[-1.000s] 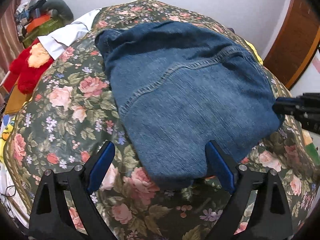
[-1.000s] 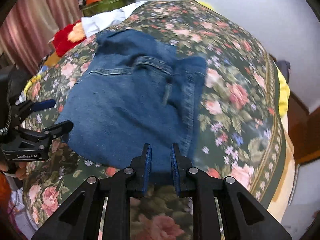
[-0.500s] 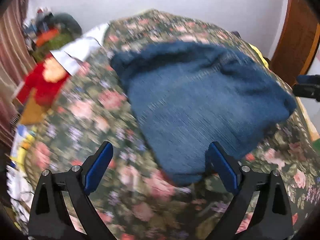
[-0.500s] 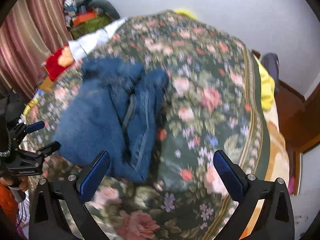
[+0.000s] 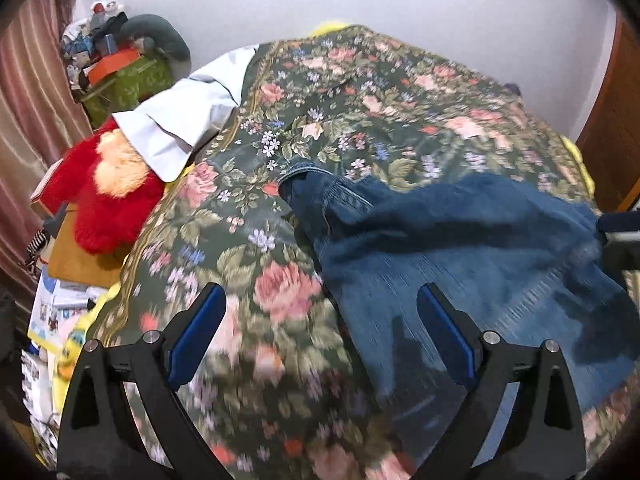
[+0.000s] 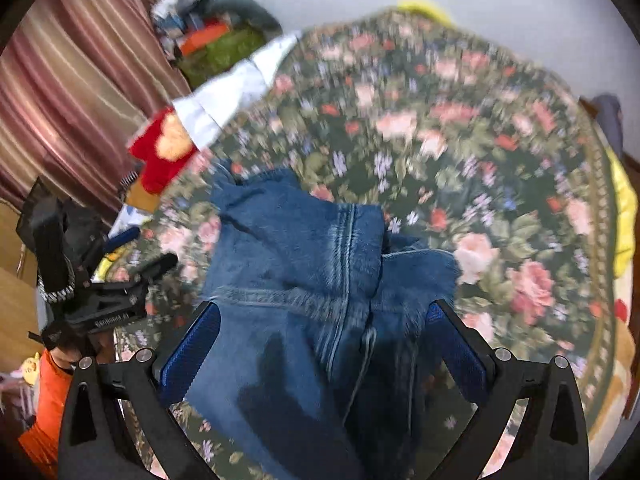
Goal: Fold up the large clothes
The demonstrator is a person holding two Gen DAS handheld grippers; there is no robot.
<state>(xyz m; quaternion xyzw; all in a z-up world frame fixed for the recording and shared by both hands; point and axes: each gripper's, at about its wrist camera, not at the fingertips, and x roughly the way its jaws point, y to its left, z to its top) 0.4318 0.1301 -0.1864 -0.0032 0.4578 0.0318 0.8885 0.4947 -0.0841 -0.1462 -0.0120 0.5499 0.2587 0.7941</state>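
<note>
1. Jeans (image 5: pixel 460 248) lie folded in a blue heap on the bed (image 5: pixel 360 92), on its flowery cover, near the front edge.
2. Left tool (image 5: pixel 320 332) hangs above the cover with its jaws spread wide. Nothing is pinched. Its right pad sits over the edge of the jeans and its left pad over the roses.
3. Right tool (image 6: pixel 320 348) hangs right over the jeans, jaws spread wide too. The cloth shows between the blue pads, but they do not press on it.
4. In the right view, the left tool (image 6: pixel 120 280) shows at the left, held by a hand, with an orange sleeve (image 6: pixel 44 408) below.
5. A red toy (image 5: pixel 108 196) and a white cloth (image 5: pixel 180 120) lie at the far left side of the bed.
6. Both views are blurry.
</note>
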